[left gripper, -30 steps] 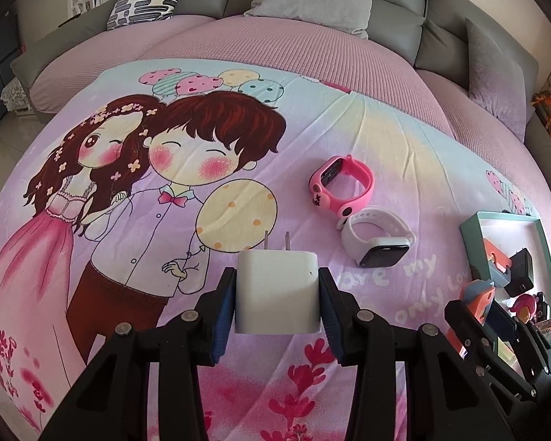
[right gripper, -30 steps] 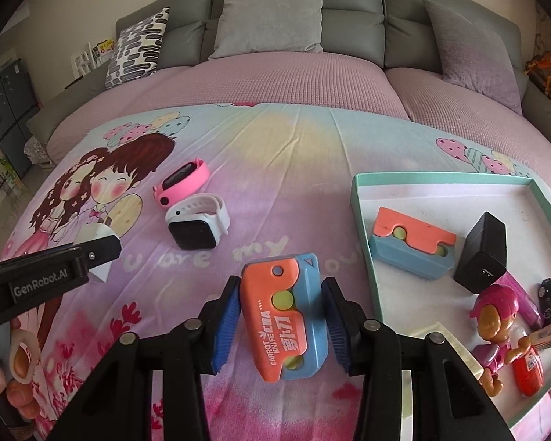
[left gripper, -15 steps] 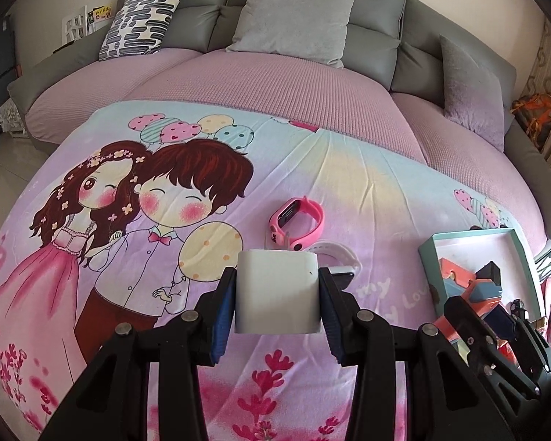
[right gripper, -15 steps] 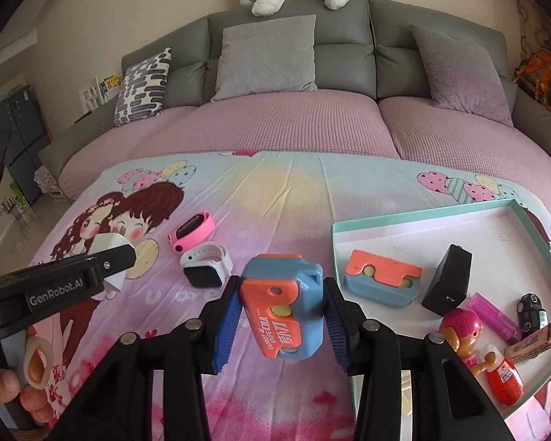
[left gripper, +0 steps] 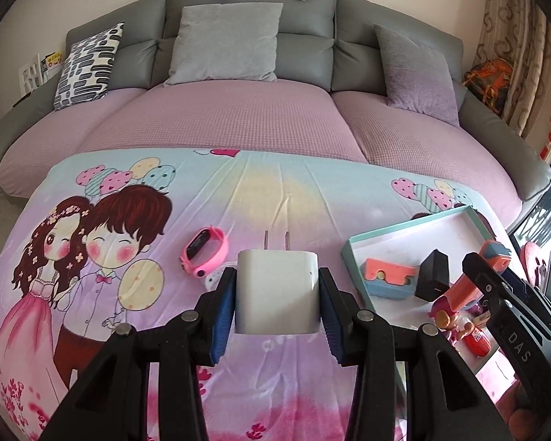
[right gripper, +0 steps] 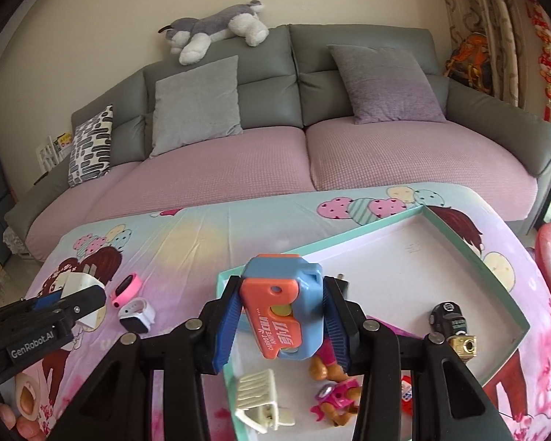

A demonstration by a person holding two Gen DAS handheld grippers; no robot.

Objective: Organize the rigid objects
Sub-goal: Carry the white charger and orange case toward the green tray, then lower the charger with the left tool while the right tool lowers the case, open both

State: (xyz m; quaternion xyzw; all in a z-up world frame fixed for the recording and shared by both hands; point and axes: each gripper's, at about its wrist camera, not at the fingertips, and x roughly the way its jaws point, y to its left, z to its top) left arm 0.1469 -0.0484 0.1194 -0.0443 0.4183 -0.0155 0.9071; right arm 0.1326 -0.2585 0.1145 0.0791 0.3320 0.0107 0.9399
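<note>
Surface: cartoon-print sheet with a boy and girl figure, balloons and pink flowers, spread flat in front of a sofa.
Room: grey sofa with a pink seat cover; plush husky lying along the backrest; patterned curtain at right.
Cushions: three counted, one black-and-white patterned, one grey, one grey-lilac.
Left gripper: jaws closed on a white plug charger, blue pads against its two sides, prongs pointing away from the camera; held above the sheet.
Right gripper: jaws closed on an orange-and-blue toy knife, held above the near-left corner of the tray.
Tray: teal rim, white floor, lying on the sheet at right.
Tray contents, counted where clear: one second orange-and-blue knife, one black charger, one cream hair clip, one small black cylinder, one brass piece; doll figures partly hidden, count unclear.
Watches: two on the sheet left of the tray, one pink watch, one white watch, just beside each other.
</note>
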